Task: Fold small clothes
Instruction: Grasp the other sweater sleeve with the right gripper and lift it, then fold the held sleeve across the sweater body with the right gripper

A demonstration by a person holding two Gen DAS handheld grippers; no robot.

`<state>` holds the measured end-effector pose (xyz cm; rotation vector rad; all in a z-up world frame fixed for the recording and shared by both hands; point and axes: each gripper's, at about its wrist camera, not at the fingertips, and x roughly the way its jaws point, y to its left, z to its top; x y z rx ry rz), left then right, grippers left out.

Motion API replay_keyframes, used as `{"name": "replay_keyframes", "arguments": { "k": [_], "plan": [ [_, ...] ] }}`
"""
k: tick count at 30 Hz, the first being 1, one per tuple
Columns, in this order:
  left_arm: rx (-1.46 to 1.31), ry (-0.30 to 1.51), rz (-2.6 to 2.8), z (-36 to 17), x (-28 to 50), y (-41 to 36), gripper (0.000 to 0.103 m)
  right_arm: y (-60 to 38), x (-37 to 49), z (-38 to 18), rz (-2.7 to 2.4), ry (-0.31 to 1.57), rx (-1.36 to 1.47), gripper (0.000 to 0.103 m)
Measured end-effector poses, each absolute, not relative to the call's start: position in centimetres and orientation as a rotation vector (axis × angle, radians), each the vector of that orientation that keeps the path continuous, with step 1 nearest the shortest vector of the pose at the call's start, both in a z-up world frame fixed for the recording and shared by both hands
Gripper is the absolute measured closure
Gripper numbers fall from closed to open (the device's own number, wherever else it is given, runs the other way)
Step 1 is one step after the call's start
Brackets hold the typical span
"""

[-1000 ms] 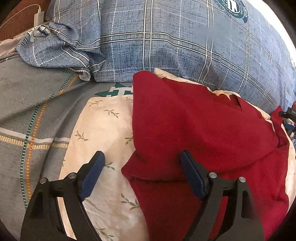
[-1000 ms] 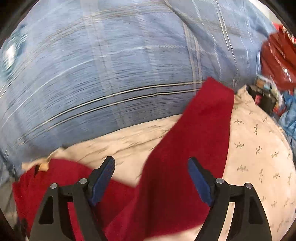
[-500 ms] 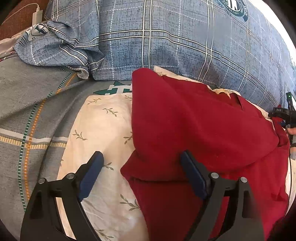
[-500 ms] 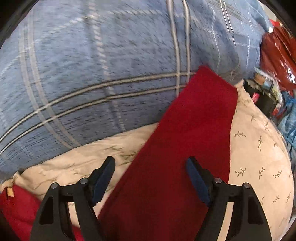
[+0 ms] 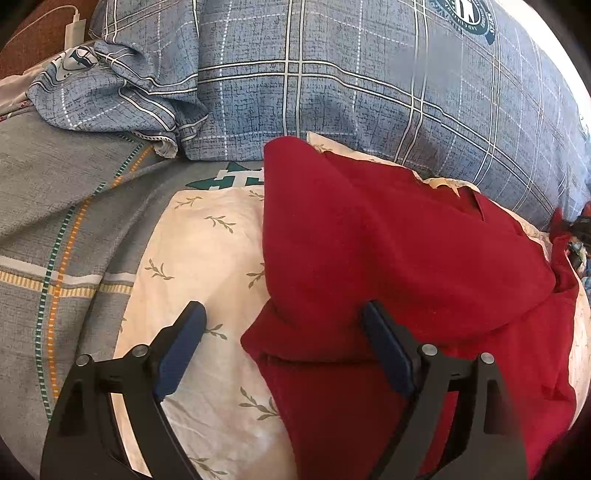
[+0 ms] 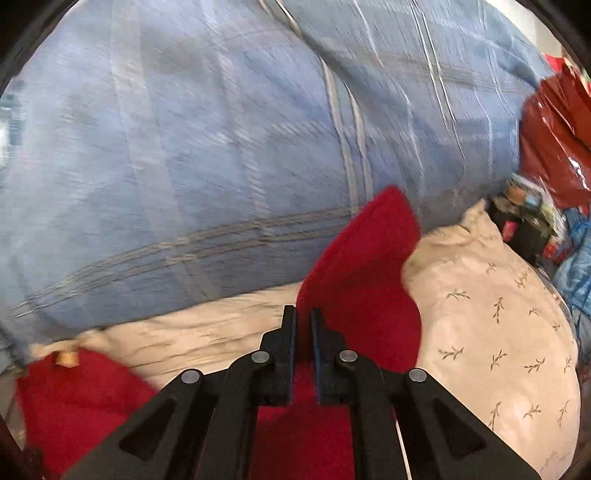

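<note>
A red garment (image 5: pixel 388 258) lies partly folded on a cream pillow with a leaf print (image 5: pixel 207 258); one half is laid over the other. My left gripper (image 5: pixel 280 328) is open and empty, its jaws straddling the garment's near left corner. In the right wrist view my right gripper (image 6: pixel 303 321) is shut on the red garment's sleeve (image 6: pixel 365 266), which rises bunched up from between the jaws. The rest of the red garment (image 6: pixel 81 398) lies at the lower left of that view. The right gripper shows dimly at the far right edge of the left wrist view (image 5: pixel 580 229).
A large blue plaid duvet (image 5: pixel 369 74) is piled behind the pillow, also filling the right wrist view (image 6: pixel 184 147). A grey striped sheet (image 5: pixel 55 221) lies on the left. A white charger (image 5: pixel 75 26) is at top left. Red bags (image 6: pixel 554 140) and clutter sit at right.
My right gripper has closed on the red sleeve, which now bunches up between the jaws; before, it was open over the flat sleeve. The left gripper has barely moved.
</note>
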<state>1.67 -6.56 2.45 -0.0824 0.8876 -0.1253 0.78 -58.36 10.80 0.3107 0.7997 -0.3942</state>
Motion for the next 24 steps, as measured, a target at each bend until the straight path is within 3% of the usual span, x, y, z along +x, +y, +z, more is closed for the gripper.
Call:
{"name": "replay_keyframes", "arguments": {
  "k": [8, 14, 21, 24],
  "plan": [
    [-0.093, 0.876, -0.124, 2.6, 1.5, -6.3, 0.015, -54.9, -0.6, 14.8, -0.271, 0.775, 0.278, 0.096],
    [-0.100, 0.873, -0.126, 2.6, 1.4, -6.2, 0.015, -46.1, -1.2, 17.3, -0.033, 0.746, 0.198, 0.096],
    [-0.129, 0.864, -0.140, 2.7, 1.2, -5.9, 0.015, -37.4, -1.7, 14.0, 0.228, 0.815, 0.189, 0.095],
    [-0.141, 0.843, -0.140, 3.2, 0.9, -5.6, 0.015, -34.4, -1.6, 10.4, 0.256, 0.895, 0.138, 0.086]
  ]
}}
